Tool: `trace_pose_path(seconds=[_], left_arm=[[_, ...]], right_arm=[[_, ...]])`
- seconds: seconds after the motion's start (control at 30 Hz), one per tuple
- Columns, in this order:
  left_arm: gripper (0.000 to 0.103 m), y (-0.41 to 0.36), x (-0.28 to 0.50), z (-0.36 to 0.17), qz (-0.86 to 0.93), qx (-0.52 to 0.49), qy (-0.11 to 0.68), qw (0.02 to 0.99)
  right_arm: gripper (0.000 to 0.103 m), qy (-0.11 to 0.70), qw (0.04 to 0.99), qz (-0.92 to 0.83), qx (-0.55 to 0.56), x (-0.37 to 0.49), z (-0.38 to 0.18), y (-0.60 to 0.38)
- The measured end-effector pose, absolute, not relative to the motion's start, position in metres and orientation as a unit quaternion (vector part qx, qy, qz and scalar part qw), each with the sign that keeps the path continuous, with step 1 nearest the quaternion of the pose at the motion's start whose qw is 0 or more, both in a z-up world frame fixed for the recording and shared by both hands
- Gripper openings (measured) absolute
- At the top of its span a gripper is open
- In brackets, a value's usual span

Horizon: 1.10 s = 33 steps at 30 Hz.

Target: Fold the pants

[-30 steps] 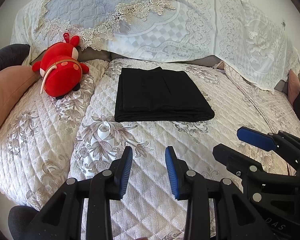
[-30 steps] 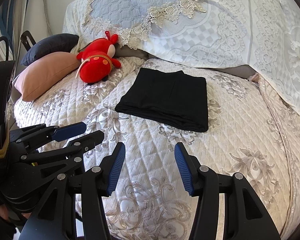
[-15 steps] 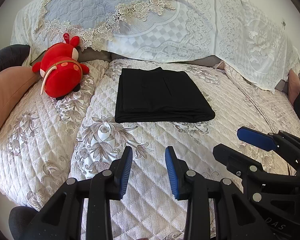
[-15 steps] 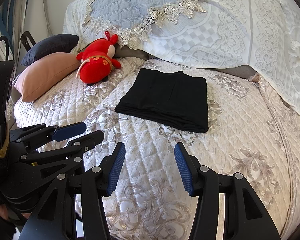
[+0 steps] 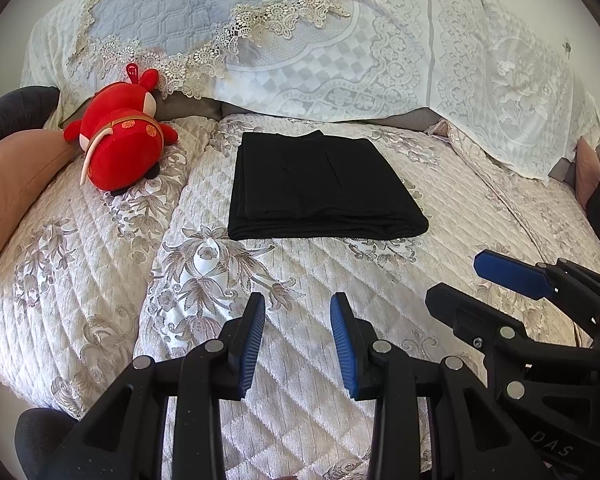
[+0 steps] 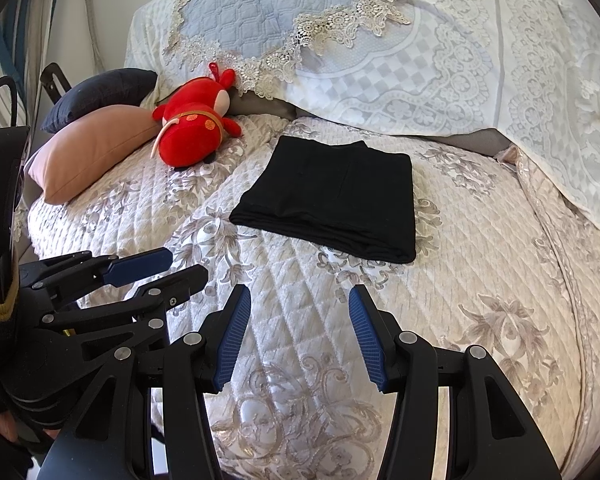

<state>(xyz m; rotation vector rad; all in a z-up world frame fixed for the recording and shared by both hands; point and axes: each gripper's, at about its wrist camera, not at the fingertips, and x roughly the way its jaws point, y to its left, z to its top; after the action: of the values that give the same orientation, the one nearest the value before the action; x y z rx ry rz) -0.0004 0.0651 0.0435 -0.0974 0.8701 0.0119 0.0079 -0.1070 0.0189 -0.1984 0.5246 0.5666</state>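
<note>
1. Pants [image 5: 322, 186], black, folded into a flat rectangle, lying on the quilted bedspread [image 5: 100, 280] near the middle of the bed, well apart from both grippers.
2. Left gripper [image 5: 298, 340] released, blue-padded jaws apart, nothing between them, above bare quilt in front of the folded stack; also seen at the lower left of the right wrist view [image 6: 156, 276].
3. Right gripper [image 6: 300, 332] likewise released, jaws spread wide over the quilt, holding nothing; seen from the side at the right of the left wrist view [image 5: 480, 284].
4. Red plush toy [image 5: 118, 152] lying to the left of the pants, apart from them, beside a pink pillow [image 6: 88, 152].
5. Dark pillow [image 6: 100, 96] behind the pink one.
6. Lace cover [image 5: 380, 48] draped over the head of the bed, behind the pants.
</note>
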Motion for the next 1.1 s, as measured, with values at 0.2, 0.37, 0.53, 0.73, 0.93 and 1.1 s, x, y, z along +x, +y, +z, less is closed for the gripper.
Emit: trace_pose_path(seconds=[0.2,0.37,0.53,0.73,0.93,1.1], left_arm=[[0.036,0.0650,-0.0010,0.0432,0.006,-0.046,0.421,0.906],[0.036,0.0641,-0.0002,0.0431,0.006,-0.046,0.422,0.905],[0.036,0.0641,-0.0002,0.0430,0.006,-0.046,0.422,0.905],[0.036,0.0641,-0.0001,0.0429,0.006,-0.046,0.422,0.905],[0.036,0.0642,-0.0003,0.0429,0.006,-0.046,0.422,0.905],[0.036,0.0641,-0.0002,0.0431,0.006,-0.046,0.422,0.905]], right_arm=[[0.052,0.255,0.922,0.276,-0.096,0.0071,0.0179,-0.1067],[0.052,0.255,0.922,0.276,-0.096,0.0070,0.0177,-0.1065],[0.052,0.256,0.922,0.275,-0.096,0.0070,0.0171,-0.1062],[0.052,0.255,0.922,0.275,-0.096,0.0068,0.0163,-0.1064],[0.052,0.256,0.922,0.276,-0.095,0.0068,0.0162,-0.1063],[0.052,0.255,0.922,0.276,-0.095,0.0068,0.0162,-0.1065]])
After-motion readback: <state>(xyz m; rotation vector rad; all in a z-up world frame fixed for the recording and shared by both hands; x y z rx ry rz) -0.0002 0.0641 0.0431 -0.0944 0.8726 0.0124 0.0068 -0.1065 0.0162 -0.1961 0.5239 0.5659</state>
